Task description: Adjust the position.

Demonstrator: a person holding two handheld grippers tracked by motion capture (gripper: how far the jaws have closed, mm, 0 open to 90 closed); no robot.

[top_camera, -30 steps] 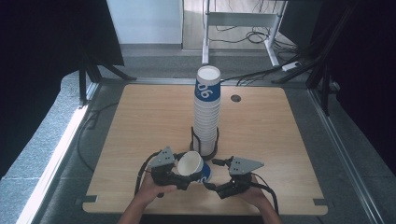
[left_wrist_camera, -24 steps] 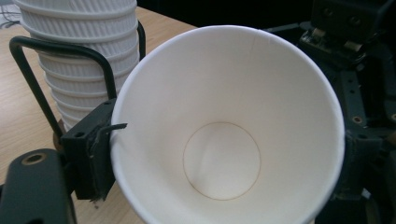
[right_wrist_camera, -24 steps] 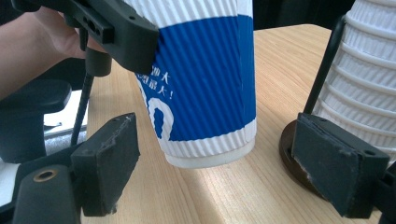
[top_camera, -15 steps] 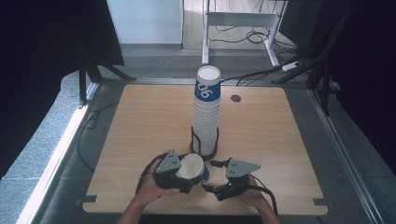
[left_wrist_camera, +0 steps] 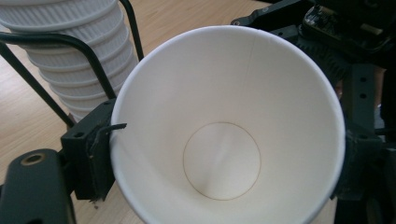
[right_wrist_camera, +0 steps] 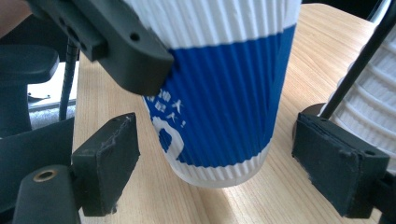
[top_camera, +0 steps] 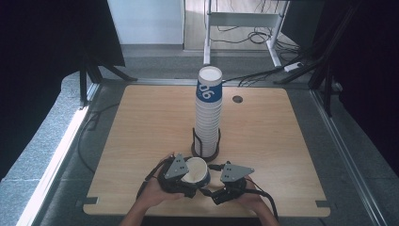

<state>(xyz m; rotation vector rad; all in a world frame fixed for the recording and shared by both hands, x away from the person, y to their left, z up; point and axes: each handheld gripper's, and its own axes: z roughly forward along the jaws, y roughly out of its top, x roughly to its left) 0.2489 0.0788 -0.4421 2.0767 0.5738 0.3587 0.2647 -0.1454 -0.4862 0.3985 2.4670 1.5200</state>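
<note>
A paper cup (top_camera: pixel 194 170), white inside with a ribbed blue and white wall, is held upright near the table's front edge. My left gripper (top_camera: pixel 190 181) is shut on it; in the left gripper view the pads (left_wrist_camera: pixel 93 154) press the cup's wall (left_wrist_camera: pixel 224 93) just below the rim. My right gripper (top_camera: pixel 212 189) sits beside it on the right. In the right gripper view its jaws (right_wrist_camera: pixel 224 168) straddle the cup's base (right_wrist_camera: pixel 219 140), open, with a gap on each side. The cup's base hangs just above the wood.
A tall stack of the same cups (top_camera: pixel 208 113) stands in a black wire holder (top_camera: pixel 205 151) just behind the grippers. The wooden table (top_camera: pixel 141 122) has a cable hole (top_camera: pixel 237 99) at the back. Dark panels flank the table.
The two grippers have drawn slightly closer together. The cup stays in the left gripper's grip, in nearly the same place.
</note>
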